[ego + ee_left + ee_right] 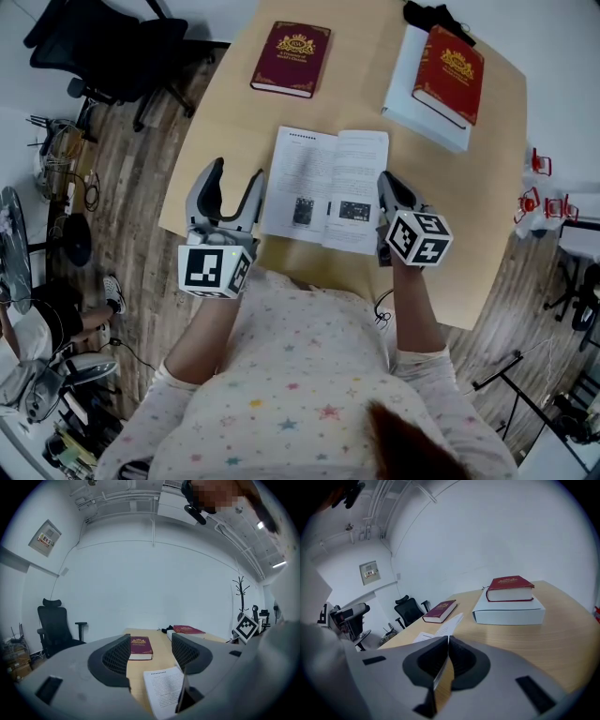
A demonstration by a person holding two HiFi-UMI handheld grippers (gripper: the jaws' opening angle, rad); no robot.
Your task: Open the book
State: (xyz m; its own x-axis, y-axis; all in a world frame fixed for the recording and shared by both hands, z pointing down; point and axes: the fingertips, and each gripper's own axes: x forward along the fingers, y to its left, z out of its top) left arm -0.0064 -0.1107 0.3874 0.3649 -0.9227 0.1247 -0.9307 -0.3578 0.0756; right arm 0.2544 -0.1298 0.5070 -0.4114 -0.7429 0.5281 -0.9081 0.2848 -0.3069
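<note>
A thin white book lies open on the wooden table, printed pages up. My right gripper is at its right edge, shut on the outer page or cover, and that sheet shows edge-on between the closed jaws. My left gripper hovers just left of the book, open, nothing between its fingers. In the left gripper view the book's left page lies below the right jaw.
A maroon hardback lies closed at the table's far left. A red hardback rests on a white box at the far right. A black office chair stands on the floor beyond the table's left side.
</note>
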